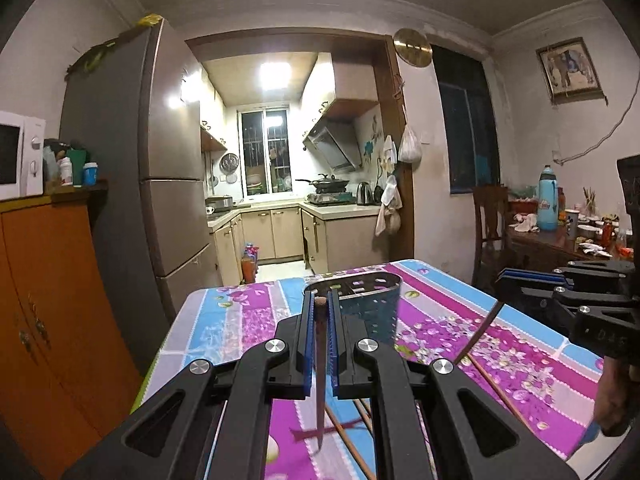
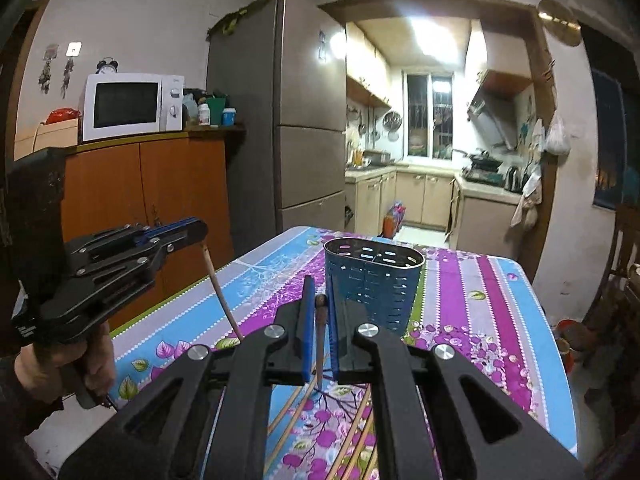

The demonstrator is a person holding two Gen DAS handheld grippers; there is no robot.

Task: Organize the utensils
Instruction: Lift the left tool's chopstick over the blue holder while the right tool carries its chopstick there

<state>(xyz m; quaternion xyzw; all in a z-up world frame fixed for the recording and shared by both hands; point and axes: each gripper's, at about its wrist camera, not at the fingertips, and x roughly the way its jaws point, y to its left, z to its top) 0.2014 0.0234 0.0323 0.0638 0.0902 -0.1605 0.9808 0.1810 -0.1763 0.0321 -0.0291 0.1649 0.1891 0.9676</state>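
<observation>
Dim dining room opening onto a lit kitchen; tall grey fridge (image 2: 304,120) by the doorway, orange wooden cabinet (image 2: 160,192) beside it with a white microwave (image 2: 134,106) on top. Nearest was the table (image 2: 500,300), covered with a glossy cloth printed in purple, blue and grey bands with flowers.

Toward the table's far edge stood the utensil holder (image 2: 374,280): an upright oval can of blue perforated sheet metal, slotted walls, thin rim, open top, apparently empty as far as could be seen. Loose chopsticks (image 2: 352,436) lay on the cloth at the near edge, pale bamboo, slim and round, under the grippers.

The left gripper (image 1: 319,308) was closed on one chopstick (image 1: 320,360), pinched near its blunt top end between the ribbed blue pads, the tapered tip hanging toward the cloth. The right gripper (image 2: 319,304) was likewise closed on a second chopstick (image 2: 319,344), darker and brownish, gripped just below its rounded head. Both sticks were clear of the table, with the holder just beyond.

Judgement: step in hand was carrying both sticks to the holder. To do it well, lift each tip above the rim before moving in, bring the stick nearly vertical, enter one gripper at a time so the two bodies do not crowd the narrow mouth, and release only once the tip is well inside. Smooth, thin sticks may pivot in the pads; the light can may tip if nudged at the rim.
</observation>
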